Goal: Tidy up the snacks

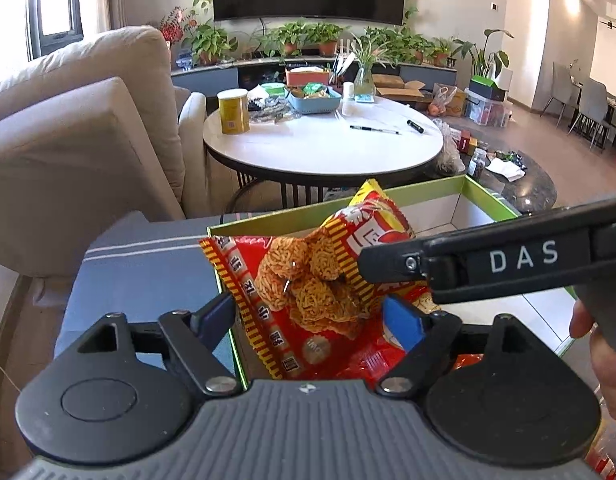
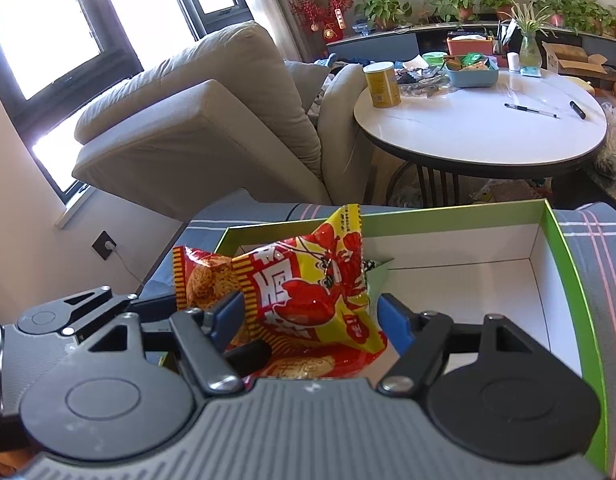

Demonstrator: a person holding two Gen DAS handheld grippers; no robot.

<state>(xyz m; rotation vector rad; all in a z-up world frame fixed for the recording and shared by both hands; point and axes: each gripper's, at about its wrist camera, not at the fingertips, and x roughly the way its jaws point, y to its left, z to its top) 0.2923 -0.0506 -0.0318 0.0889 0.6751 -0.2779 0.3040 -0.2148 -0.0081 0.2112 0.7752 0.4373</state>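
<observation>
At the near-left corner of the green-rimmed box (image 2: 460, 216), two snack packets stand on end against the wall. The red noodle packet (image 1: 303, 300) sits at about 9 o'clock of the yellow-and-red crayfish packet (image 2: 320, 292), the two touching and overlapping. They appear packed upright into one corner, probably to leave the bare white floor at 3 o'clock free for more packets.

The left gripper (image 1: 312, 314) brackets the noodle packet with its blue pads. A gap shows on the left side, so it reads as released, not clamping. The right gripper (image 2: 314, 318) straddles the crayfish packet. Its left pad lies against the wrapper, its right pad stands clear, so no firm grasp is evident; it looks more like steadying than holding.

The right tool's black body crosses the left view at 3 o'clock, with a hand (image 1: 600, 340) behind it.

The box rests on a striped blue cloth (image 2: 588, 240). At 12 o'clock stands a round white table (image 1: 324, 148) carrying a yellow canister (image 1: 232, 111) and a blue basket (image 1: 314, 101) of further snacks, presumably awaiting sorting.
</observation>
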